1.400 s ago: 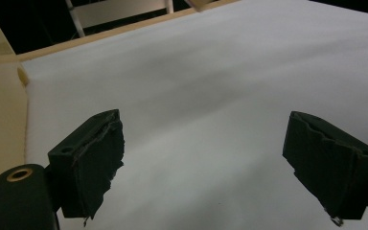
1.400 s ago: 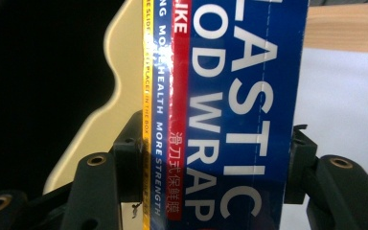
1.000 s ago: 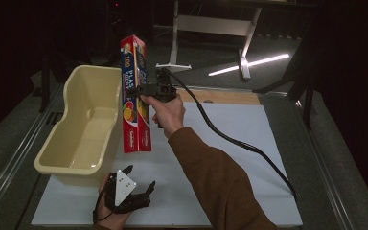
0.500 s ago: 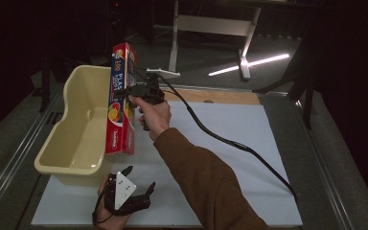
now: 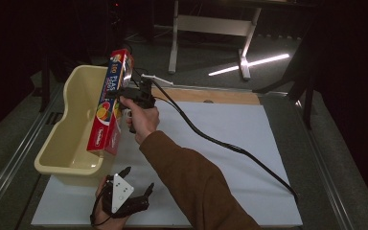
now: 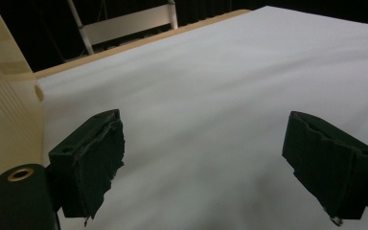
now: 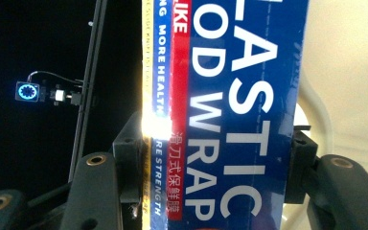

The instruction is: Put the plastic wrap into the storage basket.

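The right gripper (image 5: 130,96) pinches a long plastic wrap box (image 5: 109,109) across its width, pads pressed on both sides. The box hangs tilted over the near right rim of a cream plastic tub (image 5: 64,143), its long axis running from 1 o'clock at the top to 7 o'clock at the bottom, lower end just above the rim. At 6 o'clock from the tub, the left gripper (image 5: 136,184) rests on the white table sheet (image 5: 239,143), jaws spread wide and empty. A black cable (image 5: 220,141) trails toward 4 o'clock.
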Motion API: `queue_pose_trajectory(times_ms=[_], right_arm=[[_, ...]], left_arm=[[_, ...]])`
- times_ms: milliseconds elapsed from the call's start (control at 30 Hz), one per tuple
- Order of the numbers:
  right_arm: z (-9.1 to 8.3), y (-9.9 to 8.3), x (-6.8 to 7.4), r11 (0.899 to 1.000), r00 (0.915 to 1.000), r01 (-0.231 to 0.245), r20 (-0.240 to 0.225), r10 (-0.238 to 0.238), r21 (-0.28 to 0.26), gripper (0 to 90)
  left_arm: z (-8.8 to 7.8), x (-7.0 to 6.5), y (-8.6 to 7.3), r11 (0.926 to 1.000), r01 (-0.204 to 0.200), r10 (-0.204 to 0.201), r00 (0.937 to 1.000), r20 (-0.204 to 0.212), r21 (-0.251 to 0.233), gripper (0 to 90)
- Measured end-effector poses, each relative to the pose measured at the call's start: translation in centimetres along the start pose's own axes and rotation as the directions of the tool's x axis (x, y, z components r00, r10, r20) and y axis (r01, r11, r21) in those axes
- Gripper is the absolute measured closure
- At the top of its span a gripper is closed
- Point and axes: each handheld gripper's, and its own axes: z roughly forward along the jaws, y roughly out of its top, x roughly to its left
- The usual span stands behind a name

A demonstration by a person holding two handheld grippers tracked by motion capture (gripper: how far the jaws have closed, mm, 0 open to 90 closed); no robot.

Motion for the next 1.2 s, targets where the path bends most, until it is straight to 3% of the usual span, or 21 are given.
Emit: queue_pose_trajectory(times_ms=[200, 267, 333, 767, 1000, 1133, 1200], right_arm=[[1.2, -0.6, 0.0, 1.0, 1.0, 0.001, 0.0, -0.001, 0.002, 42.0], [1.9, -0.9, -0.2, 0.999, 0.9985, -0.04, -0.037, 0.04, 0.006, 42.0], [2.1, -0.9, -0.4, 0.999, 0.9983, -0.051, -0.029, 0.051, 0.0, 42.0], [2.8, -1.3, -0.5, 0.999, 0.9982, -0.043, -0.042, 0.042, -0.003, 41.9], [3.5, -2.1, 0.1, 1.0, 1.0, -0.004, -0.002, 0.004, 0.005, 41.7], [4.1, -2.4, -0.1, 1.0, 0.9997, -0.022, -0.011, 0.022, -0.006, 41.7], [4.2, -2.4, -0.1, 1.0, 1.0, -0.004, 0.003, 0.004, -0.012, 41.6]], left_arm=[[-0.3, 0.0, 0.0, 1.0, 0.001, -0.001, 1.0, -0.002, -0.005, 14.3], [-0.4, 0.1, 0.0, 1.0, -0.001, 0.001, 1.0, -0.003, -0.005, 14.3], [-0.5, 0.1, 0.0, 1.0, 0.0, 0.0, 1.0, -0.003, -0.007, 14.3], [-0.6, -0.1, -0.1, 0.9999, 0.004, -0.004, 1.0, 0.001, -0.017, 14.3], [-0.6, -0.2, -0.1, 0.9999, -0.004, 0.004, 1.0, 0.007, -0.015, 14.3], [-0.8, -0.2, -0.1, 0.9998, 0.003, -0.003, 1.0, 0.004, -0.021, 14.3], [-0.8, -0.1, -0.1, 0.9997, 0.004, -0.004, 1.0, 0.004, -0.026, 14.3]])
